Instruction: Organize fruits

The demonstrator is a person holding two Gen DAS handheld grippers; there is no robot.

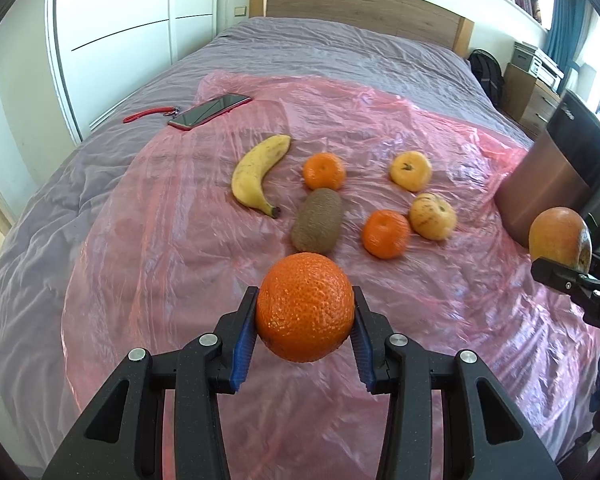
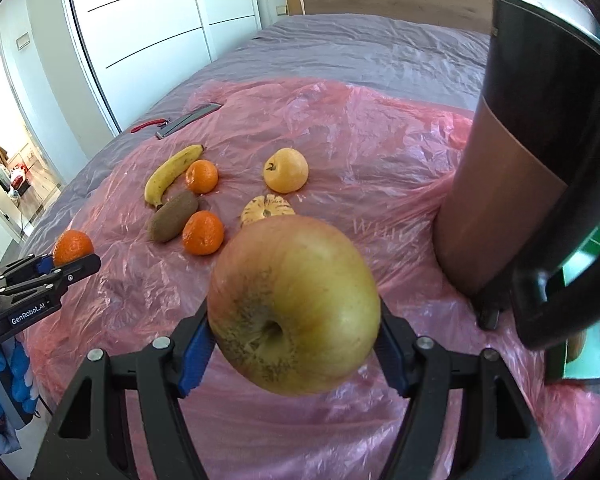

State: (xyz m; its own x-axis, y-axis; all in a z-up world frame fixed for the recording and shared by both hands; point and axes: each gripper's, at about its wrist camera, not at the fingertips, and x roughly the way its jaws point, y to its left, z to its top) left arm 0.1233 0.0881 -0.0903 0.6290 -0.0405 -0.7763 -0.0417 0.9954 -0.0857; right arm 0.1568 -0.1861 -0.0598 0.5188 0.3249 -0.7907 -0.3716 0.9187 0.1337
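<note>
Left gripper (image 1: 305,322) clamps orange (image 1: 305,306); right gripper (image 2: 294,342) clamps apple (image 2: 294,304).

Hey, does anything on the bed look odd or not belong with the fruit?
Yes: a phone with a red strap lies at the far left edge of the pink plastic sheet, beyond the banana. They are not fruit.

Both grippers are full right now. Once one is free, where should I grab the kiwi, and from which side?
Grip the kiwi across its narrow middle, coming from above. It lies flat on the pink plastic sheet, long axis running away from the camera. Watch its far end, which sits close to a mandarin; its flanks look open for the fingers.
</note>
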